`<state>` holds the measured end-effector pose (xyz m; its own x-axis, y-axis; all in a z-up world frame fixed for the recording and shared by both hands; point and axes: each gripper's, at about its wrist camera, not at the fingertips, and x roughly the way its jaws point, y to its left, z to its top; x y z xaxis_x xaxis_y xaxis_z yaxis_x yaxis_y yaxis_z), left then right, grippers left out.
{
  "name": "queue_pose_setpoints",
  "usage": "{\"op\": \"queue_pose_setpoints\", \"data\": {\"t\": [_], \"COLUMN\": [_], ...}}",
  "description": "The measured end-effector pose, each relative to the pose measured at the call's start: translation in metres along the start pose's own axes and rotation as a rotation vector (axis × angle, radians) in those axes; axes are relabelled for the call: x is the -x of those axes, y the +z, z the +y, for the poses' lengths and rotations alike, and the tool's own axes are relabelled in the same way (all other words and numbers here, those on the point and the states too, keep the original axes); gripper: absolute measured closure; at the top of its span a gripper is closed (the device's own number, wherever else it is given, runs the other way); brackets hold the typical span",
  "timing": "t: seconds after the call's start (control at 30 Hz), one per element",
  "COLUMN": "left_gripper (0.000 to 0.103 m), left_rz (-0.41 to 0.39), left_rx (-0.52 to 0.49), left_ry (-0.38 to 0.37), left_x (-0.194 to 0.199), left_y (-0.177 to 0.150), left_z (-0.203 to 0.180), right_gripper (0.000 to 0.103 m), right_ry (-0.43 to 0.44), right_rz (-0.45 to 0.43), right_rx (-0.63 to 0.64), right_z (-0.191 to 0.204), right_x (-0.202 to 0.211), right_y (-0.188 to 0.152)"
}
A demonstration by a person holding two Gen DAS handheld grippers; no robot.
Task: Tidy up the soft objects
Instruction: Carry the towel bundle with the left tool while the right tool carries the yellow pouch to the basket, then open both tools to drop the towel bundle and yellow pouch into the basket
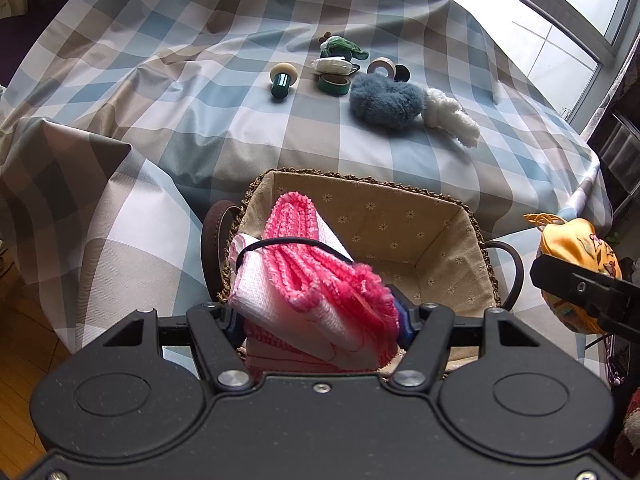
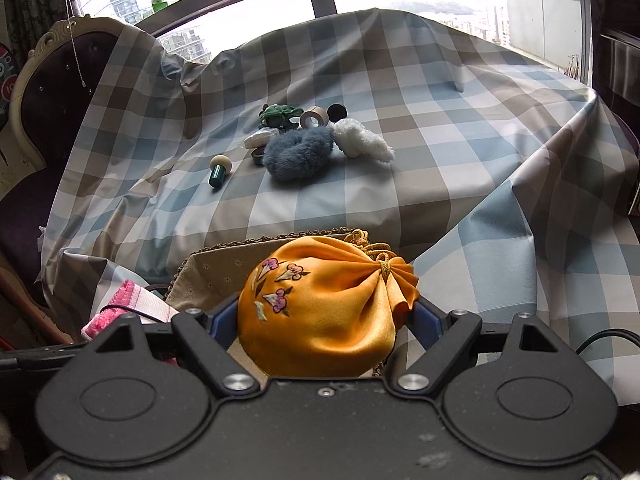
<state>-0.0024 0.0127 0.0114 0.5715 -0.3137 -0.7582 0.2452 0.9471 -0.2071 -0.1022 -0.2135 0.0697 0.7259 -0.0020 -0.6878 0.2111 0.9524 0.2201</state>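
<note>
The pink and white cloth [image 1: 316, 280], tied with a black band, is being squeezed between the jaws of the left gripper [image 1: 320, 320], right at the near edge of the basket [image 1: 440, 216]. The orange pouch [image 2: 324, 308] is being held the same way by the right gripper [image 2: 324, 320], with the jaws closed on its fat sides, over the same basket [image 2: 208, 264].

Nothing is being seen inside the basket so far, so the job looks only just begun. Both soft things are yet to be dropped in. Out on the checked tablecloth [image 1: 200, 128], the blue fluffy thing [image 1: 384, 100], the white fluffy thing [image 1: 452, 116] and the green soft toy [image 1: 340, 46] are being left for later. The tape rolls [image 1: 334, 84] and the green stamp [image 1: 282, 80] look hard, so they are probably meant to stay.

The inside of the basket is being shown only by the left camera. The flowers stitched on the pouch are being shown well only by the right camera.
</note>
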Motion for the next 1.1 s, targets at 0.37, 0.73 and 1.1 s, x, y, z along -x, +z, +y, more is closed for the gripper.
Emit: {"op": "queue_pose_setpoints", "data": {"t": [0.37,0.73,1.1], "left_gripper": [0.041,0.041,0.04], "left_rz": [0.008,0.025,0.036], "left_rx": [-0.002,0.011,0.03], "left_ry": [-0.007,-0.005,-0.007], "left_x": [0.008,0.004,-0.001], "left_y": [0.001,0.002,0.002], "left_z": [-0.005,-0.004,-0.002], "right_gripper": [0.018,0.018,0.017], "right_ry": [-0.009,0.007,0.022], "right_rz": [-0.042,-0.011,0.039], "right_rx": [0.048,0.09,0.07], "right_z": [0.005,0.011,0.01], "right_x": [0.016,0.011,0.0], "right_y": [-0.002,-0.002,-0.003]}}
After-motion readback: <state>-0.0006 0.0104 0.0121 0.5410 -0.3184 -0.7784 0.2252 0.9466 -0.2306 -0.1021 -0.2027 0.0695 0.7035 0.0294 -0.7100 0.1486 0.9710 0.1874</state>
